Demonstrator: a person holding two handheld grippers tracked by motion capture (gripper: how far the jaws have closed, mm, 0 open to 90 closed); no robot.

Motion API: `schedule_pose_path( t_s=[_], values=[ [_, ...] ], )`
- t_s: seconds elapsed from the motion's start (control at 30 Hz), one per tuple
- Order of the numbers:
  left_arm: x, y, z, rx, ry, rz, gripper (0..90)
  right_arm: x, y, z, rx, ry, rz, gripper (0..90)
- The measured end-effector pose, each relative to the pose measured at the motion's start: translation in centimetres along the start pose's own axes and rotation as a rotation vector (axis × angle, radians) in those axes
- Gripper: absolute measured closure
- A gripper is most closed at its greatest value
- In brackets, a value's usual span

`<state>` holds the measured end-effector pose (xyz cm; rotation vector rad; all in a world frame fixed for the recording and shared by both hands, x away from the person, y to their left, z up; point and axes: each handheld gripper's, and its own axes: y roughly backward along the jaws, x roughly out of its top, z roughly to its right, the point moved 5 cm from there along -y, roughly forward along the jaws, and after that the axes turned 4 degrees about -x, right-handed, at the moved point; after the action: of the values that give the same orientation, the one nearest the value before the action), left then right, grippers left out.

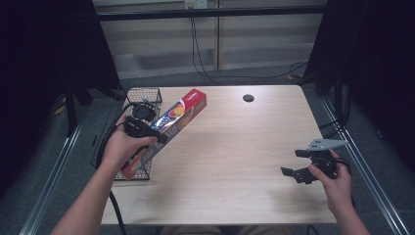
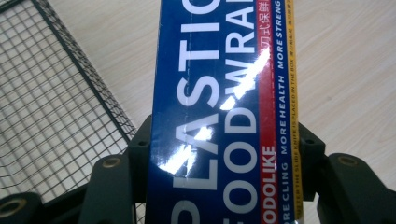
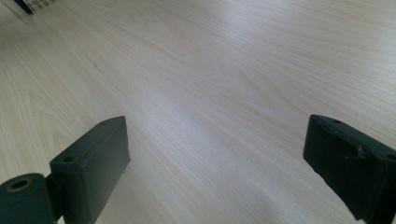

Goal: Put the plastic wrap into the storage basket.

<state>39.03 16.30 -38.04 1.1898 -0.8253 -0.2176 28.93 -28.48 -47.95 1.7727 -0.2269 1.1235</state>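
A long plastic food wrap box [image 1: 169, 122], blue and red with white lettering, is held slantwise above the table's left side, over a black wire basket [image 1: 145, 97]. My left gripper [image 1: 147, 128] is shut on the box near its middle. In the left gripper view the box [image 2: 219, 112] sits between both jaws, with the basket mesh [image 2: 46, 93] to the left below it. Over the table's right front, my right gripper [image 1: 295, 165] stands open, nothing between its jaws. The right gripper view has the gripper [image 3: 217, 163] spread wide over bare wood.
The light wooden table [image 1: 235, 147] has a round cable hole [image 1: 248, 98] at the back. Metal rails run along both sides of the table, and cables hang behind it. The basket's corner [image 3: 35, 4] appears at the top left of the right gripper view.
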Motion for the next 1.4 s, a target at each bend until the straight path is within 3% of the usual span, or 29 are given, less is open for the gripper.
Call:
schedule_pose_path(
  t_s=[0.23, 0.3, 0.6, 0.77, 0.93, 1.0, 1.07, 1.1, 1.4],
  values=[
    [0.0, 0.6, -0.5, 0.011, 0.014, -0.001, 43.0, 0.1, -0.1, -0.2, 0.004, 0.009, -0.003, 6.5],
    [0.0, 0.7, -0.7, 0.013, 0.001, -0.006, 43.0, 0.0, -0.1, -0.1, 0.003, 0.008, -0.004, 6.6],
    [-0.2, 1.2, -1.5, 0.031, 0.034, 0.001, 42.9, 0.1, 0.1, -0.1, 0.003, 0.001, 0.0, 6.5],
    [-0.6, 1.5, -2.2, 0.052, 0.074, 0.003, 42.9, 0.1, 0.0, -0.2, 0.007, 0.005, -0.003, 6.5],
    [-0.9, 1.8, -2.9, 0.061, 0.088, 0.0, 42.9, 0.1, 0.0, -0.3, 0.004, 0.011, -0.004, 6.5],
    [-1.1, 1.9, -3.4, 0.071, 0.115, 0.007, 42.9, 0.1, 0.0, -0.3, 0.005, 0.012, -0.003, 6.5],
    [-1.3, 2.0, -3.7, 0.071, 0.111, -0.004, 42.9, 0.1, 0.0, -0.3, 0.005, 0.012, -0.002, 6.5],
    [-1.5, 2.0, -4.0, 0.072, 0.134, -0.003, 42.9, 0.1, -0.1, -0.3, 0.003, 0.012, -0.005, 6.5],
    [-2.0, 2.2, -4.9, 0.105, 0.171, 0.003, 42.8, 0.1, -0.2, -0.4, 0.009, 0.016, -0.008, 6.5]
  ],
)
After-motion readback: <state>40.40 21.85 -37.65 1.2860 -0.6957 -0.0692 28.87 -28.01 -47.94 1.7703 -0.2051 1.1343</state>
